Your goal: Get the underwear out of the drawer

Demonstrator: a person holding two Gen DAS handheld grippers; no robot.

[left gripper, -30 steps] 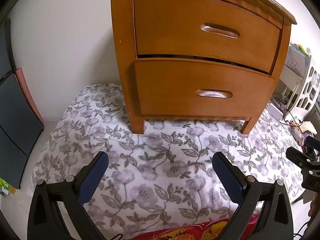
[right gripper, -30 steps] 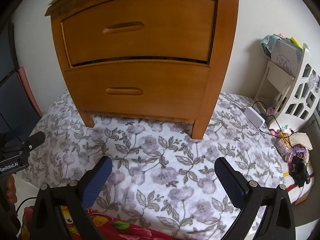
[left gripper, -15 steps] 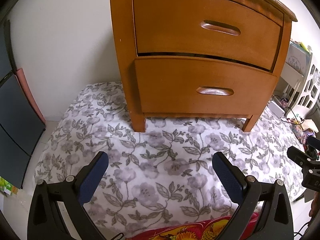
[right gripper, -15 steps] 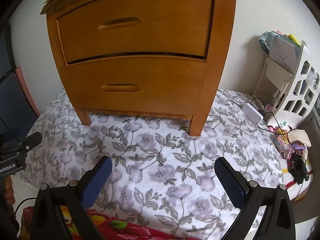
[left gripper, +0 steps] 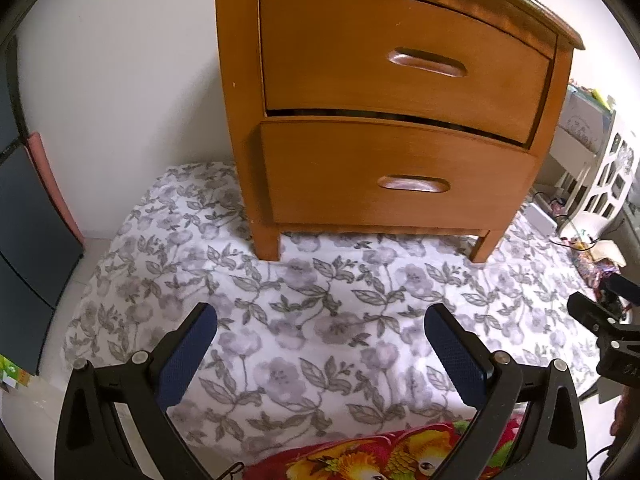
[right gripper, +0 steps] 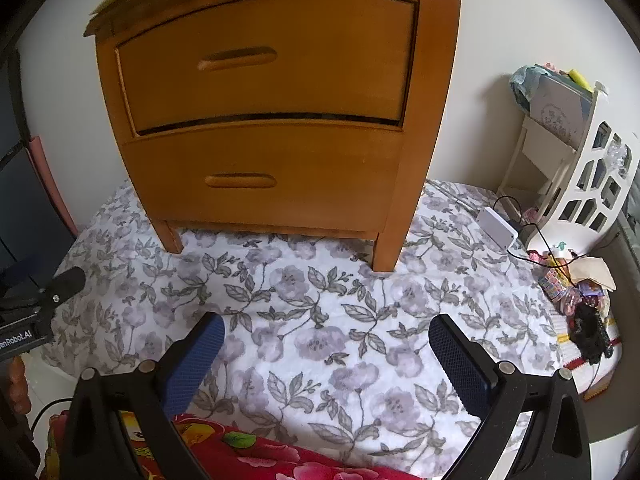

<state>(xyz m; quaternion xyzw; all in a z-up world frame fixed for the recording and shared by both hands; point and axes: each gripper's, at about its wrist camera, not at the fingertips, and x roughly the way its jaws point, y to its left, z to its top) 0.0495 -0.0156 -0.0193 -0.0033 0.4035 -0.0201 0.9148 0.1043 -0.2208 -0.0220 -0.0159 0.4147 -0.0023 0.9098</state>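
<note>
A wooden nightstand (left gripper: 396,120) (right gripper: 280,112) stands on a floral cloth, with two shut drawers. The upper drawer (left gripper: 400,60) (right gripper: 264,60) and the lower drawer (left gripper: 396,176) (right gripper: 260,172) each have a carved handle slot. No underwear shows; the drawers' insides are hidden. My left gripper (left gripper: 320,344) hangs open over the cloth, well short of the nightstand, nothing between its blue pads. My right gripper (right gripper: 326,346) is open too, at a similar distance, and it appears as a black shape (left gripper: 608,328) at the right edge of the left wrist view.
A grey-flowered white cloth (left gripper: 320,300) (right gripper: 320,312) covers the floor. A red patterned fabric (right gripper: 280,456) lies at the near edge. A white cutout shelf (right gripper: 576,168), a white power box (right gripper: 496,228) with cables and small clutter (right gripper: 576,296) sit right. A dark panel (left gripper: 24,216) stands left.
Both grippers have drawn back and tilted slightly, so the nightstand sits a little lower and farther in each view. Both stay open.
</note>
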